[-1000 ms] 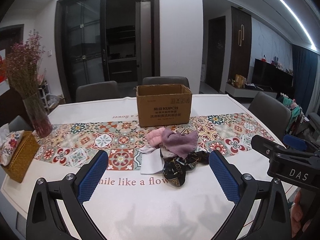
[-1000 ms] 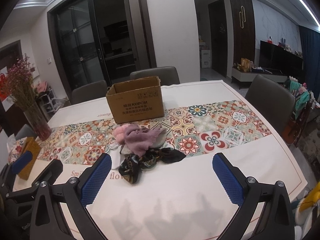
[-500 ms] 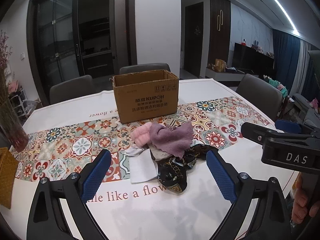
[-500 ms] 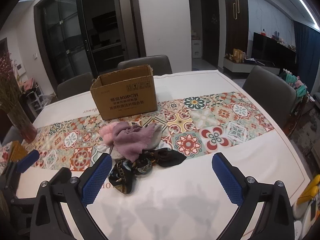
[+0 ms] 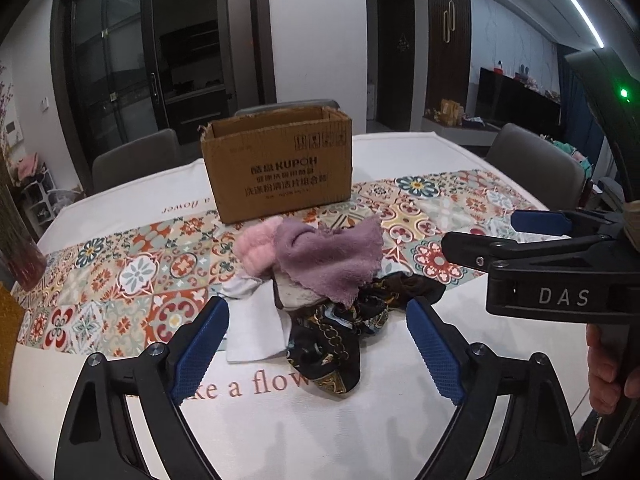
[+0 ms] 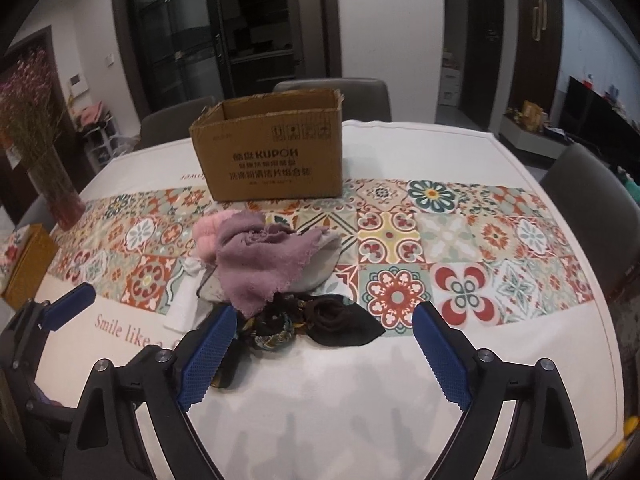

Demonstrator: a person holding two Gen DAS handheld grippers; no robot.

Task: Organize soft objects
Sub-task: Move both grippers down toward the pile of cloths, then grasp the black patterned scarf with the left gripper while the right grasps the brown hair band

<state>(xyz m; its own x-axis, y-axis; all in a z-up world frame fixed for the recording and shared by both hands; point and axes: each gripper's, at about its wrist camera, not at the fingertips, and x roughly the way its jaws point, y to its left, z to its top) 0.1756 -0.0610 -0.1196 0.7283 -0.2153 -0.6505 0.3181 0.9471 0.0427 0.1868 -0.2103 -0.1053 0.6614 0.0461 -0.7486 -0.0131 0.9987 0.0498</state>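
Note:
A heap of soft things lies mid-table: a purple towel (image 5: 332,258) on top, a pink fluffy piece (image 5: 254,248) at its left, a white cloth (image 5: 254,330) and a black patterned scarf (image 5: 336,332) at the front. Behind the heap stands an open cardboard box (image 5: 278,168). My left gripper (image 5: 316,344) hovers just short of the scarf, jaws closing, no pad touching cloth. My right gripper (image 6: 322,354) hangs over the scarf (image 6: 340,320) beside the towel (image 6: 260,264), jaws also closing, pads free. The box (image 6: 268,154) is behind.
A white tablecloth with a tiled runner (image 6: 440,240) covers the table. A vase of dried flowers (image 6: 60,196) and a woven tissue box (image 6: 24,264) stand at the left. Grey chairs (image 6: 592,208) ring the table. A person's hand (image 5: 608,376) holds the right gripper's handle.
Both grippers have come down and forward toward the heap, which now looks larger. Their jaws have narrowed a little. The cloths and box have not moved.

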